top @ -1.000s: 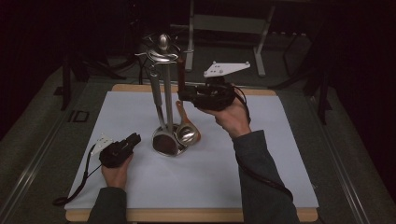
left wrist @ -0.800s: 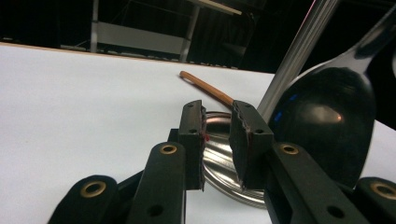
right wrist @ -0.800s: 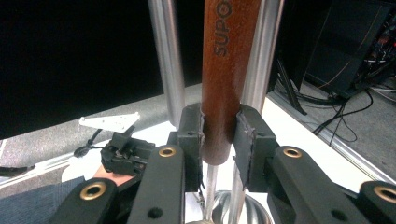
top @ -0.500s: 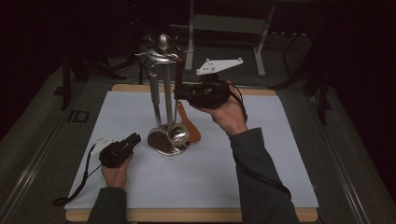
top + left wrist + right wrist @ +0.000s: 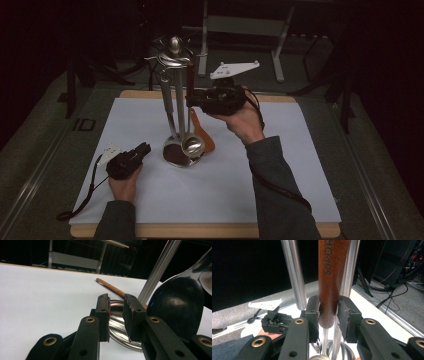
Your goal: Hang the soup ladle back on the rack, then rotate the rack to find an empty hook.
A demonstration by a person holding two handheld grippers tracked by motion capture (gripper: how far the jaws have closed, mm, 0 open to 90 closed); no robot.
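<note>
Both claws stay put: right claw (image 5: 328, 312), just reopening around the wooden handle (image 5: 332, 277), left claw (image 5: 117, 312) open.

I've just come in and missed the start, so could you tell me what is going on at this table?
A person is working at a metal utensil stand with a gripper in each hand. The right gripper has its jaws around the wooden handle of a spatula beside the stand's posts; they have just been opening, with the handle between them. The left gripper lies low on the table, open, facing the stand's base beside a dark ladle.
</note>
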